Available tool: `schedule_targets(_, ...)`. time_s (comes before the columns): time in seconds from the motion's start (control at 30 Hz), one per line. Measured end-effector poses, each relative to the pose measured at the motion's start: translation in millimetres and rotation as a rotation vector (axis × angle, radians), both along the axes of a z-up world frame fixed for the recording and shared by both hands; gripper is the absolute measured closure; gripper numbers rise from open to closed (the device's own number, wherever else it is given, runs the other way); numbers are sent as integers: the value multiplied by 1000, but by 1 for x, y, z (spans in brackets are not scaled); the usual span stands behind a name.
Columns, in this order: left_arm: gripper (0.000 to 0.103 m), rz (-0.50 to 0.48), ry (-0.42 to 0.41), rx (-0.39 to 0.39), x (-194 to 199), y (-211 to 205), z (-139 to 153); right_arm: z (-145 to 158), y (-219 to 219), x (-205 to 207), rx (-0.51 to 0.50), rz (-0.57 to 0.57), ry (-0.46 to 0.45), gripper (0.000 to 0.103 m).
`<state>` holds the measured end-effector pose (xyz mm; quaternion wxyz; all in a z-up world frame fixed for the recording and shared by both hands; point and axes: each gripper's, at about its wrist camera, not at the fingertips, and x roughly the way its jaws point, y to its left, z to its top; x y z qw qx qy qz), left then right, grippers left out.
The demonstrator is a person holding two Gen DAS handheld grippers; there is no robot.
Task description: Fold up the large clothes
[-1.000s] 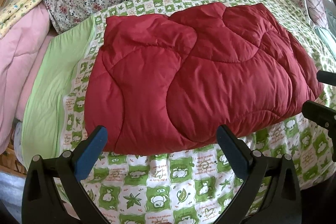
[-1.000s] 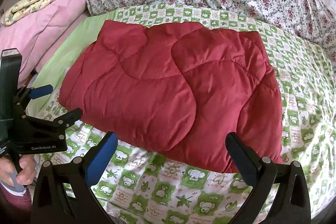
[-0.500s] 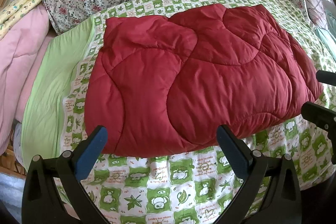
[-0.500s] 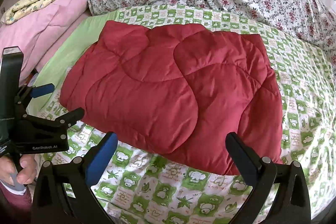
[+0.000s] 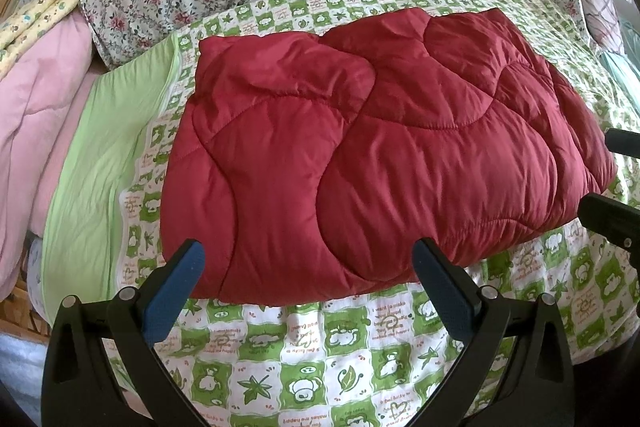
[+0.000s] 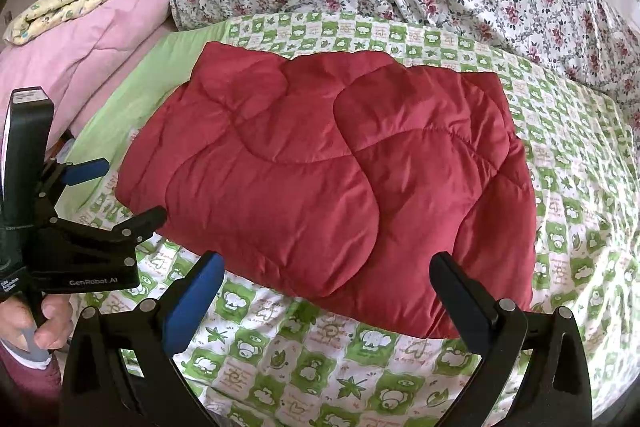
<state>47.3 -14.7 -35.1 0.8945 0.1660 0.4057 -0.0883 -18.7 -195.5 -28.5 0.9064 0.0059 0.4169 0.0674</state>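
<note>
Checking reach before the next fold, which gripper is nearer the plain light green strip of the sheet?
Left. Left gripper hovers near the green strip; right gripper is farther along the red quilt.

Folded red quilted garment (image 6: 332,183) lies on green-checked sheet (image 6: 568,163); right gripper (image 6: 326,283) gapes empty.

- "GenRobot.AI" is printed in pale letters on the black body of the left gripper (image 6: 120,195), as the right wrist view shows it.
- The green-checked sheet (image 5: 352,359) carries small printed lines near its front edge; "I want to make" can be made out, the rest is too small to read.
</note>
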Motion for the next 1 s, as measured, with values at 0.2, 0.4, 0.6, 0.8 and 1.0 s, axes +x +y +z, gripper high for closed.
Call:
schedule_targets(0.2, 0, 0, 0, 0, 0, 0, 0, 0, 1, 0, 0, 0, 1, 0)
schedule_targets(0.4, 0, 0, 0, 0, 0, -1, 0, 0, 1, 0, -1, 1, 1, 0)
schedule_targets(0.6, 0, 0, 0, 1, 1, -1, 0, 1, 2, 0, -2, -1, 1, 0)
schedule_targets(0.8, 0, 1, -1, 2, 2, -1, 1, 1, 2, 0, -1, 0, 1, 0)
schedule_targets(1.0, 0, -4, -4, 0, 4, 0, 2, 1, 3, 1, -2, 0, 1, 0)
